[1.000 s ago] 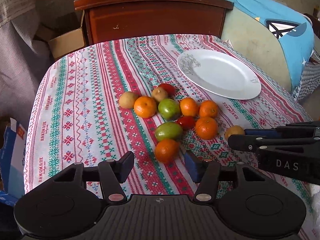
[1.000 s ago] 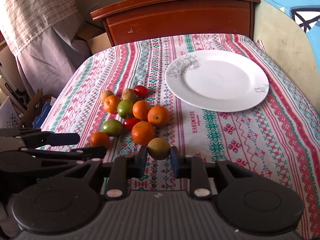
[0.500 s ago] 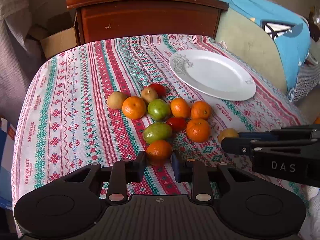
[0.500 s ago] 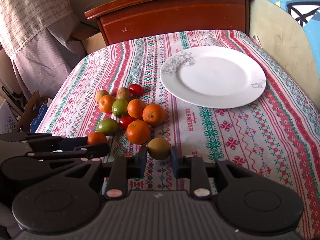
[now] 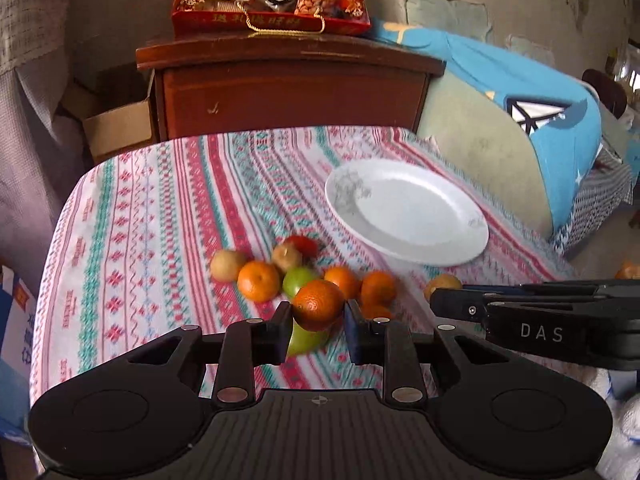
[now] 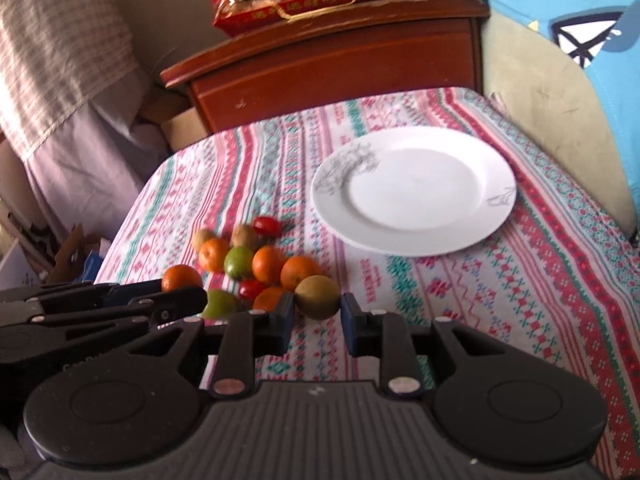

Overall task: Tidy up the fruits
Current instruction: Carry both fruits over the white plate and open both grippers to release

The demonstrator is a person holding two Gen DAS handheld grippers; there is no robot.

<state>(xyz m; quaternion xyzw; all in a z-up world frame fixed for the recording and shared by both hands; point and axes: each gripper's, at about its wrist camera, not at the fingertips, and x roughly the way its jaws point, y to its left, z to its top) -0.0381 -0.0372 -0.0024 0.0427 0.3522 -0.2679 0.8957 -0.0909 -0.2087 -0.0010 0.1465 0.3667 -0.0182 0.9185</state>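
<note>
On desk [image 5: 132,220], mid-frame: left hand-held gripper [image 5: 318,320] newly clamped on orange [image 5: 319,305], right hand-held gripper [image 6: 318,316] gripping kiwi [image 6: 317,297]; both ready for plate [image 6: 414,190].

A bench under a red, green and white patterned cloth [image 6: 460,280] carries an empty round white plate [image 6: 414,188] and, near its left, a cluster of loose orange, green, brown and red fruits [image 6: 256,258].
</note>
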